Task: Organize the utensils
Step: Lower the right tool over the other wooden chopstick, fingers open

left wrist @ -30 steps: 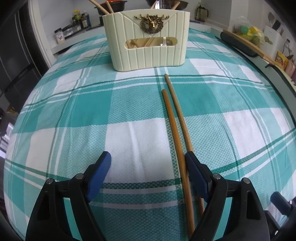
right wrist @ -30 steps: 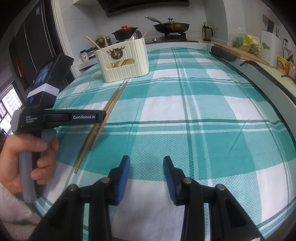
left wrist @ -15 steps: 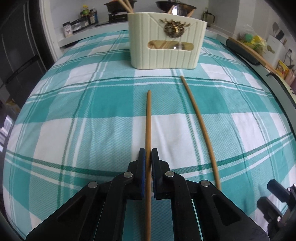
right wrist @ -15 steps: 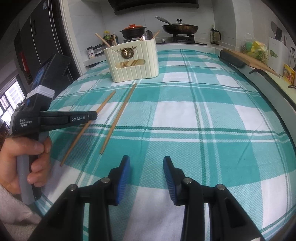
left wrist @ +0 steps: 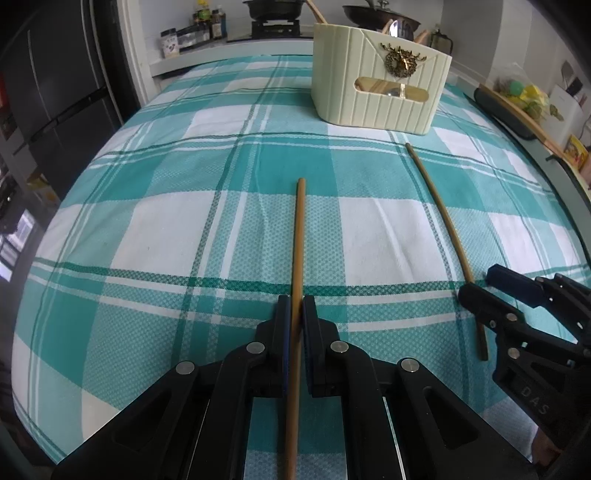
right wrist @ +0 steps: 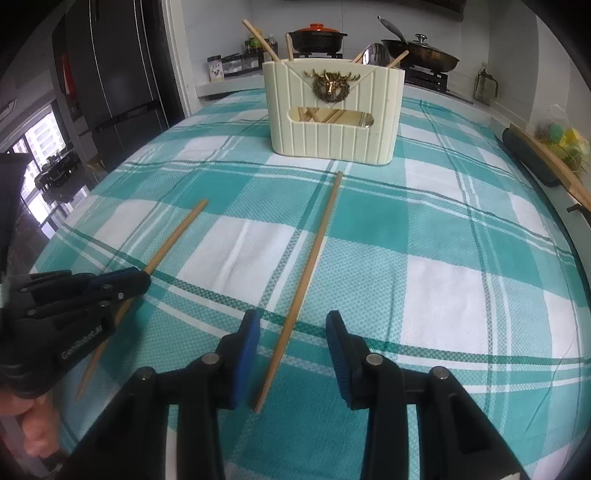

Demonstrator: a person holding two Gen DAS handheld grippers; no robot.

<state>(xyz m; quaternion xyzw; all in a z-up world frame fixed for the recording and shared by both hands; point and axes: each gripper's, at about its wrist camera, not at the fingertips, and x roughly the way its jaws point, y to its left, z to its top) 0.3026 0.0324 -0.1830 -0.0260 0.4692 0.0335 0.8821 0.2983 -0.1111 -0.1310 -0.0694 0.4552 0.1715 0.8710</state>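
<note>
Left gripper (left wrist: 293,310) is pinching a wooden chopstick (left wrist: 297,251), blue pads pressed tight on its shaft partway along; the stick is running straight ahead from the jaws, its far end pointing toward the cream utensil holder (left wrist: 376,92), its near end passing back under the gripper body. In the right wrist view the same gripper (right wrist: 142,278) is showing at the left edge, clamped on that stick (right wrist: 177,236), with a hand (right wrist: 33,430) gripping the handle below.

Right gripper (right wrist: 291,350) is sitting with jaws spread, pads on either side of the second chopstick (right wrist: 314,258) but not touching it; the stick's near end is lying between the blue pads, closer to the left one. This chopstick is lying flat on the teal-and-white checked tablecloth (right wrist: 461,258), its far tip stopping just short of the holder (right wrist: 334,110). From the left wrist view the right gripper (left wrist: 476,284) is coming in at the right edge over the near part of that second stick (left wrist: 439,206).

Holder is standing upright at the far side of the table, antler-wreath emblem (right wrist: 331,86) on its front, a window slot below showing more chopsticks and a spoon inside; chopstick ends and a metal spoon are sticking out of the top. The two loose chopsticks are lying well apart. A lidded pot (right wrist: 317,35) and a pan (right wrist: 421,51) are sitting on the stove behind.
</note>
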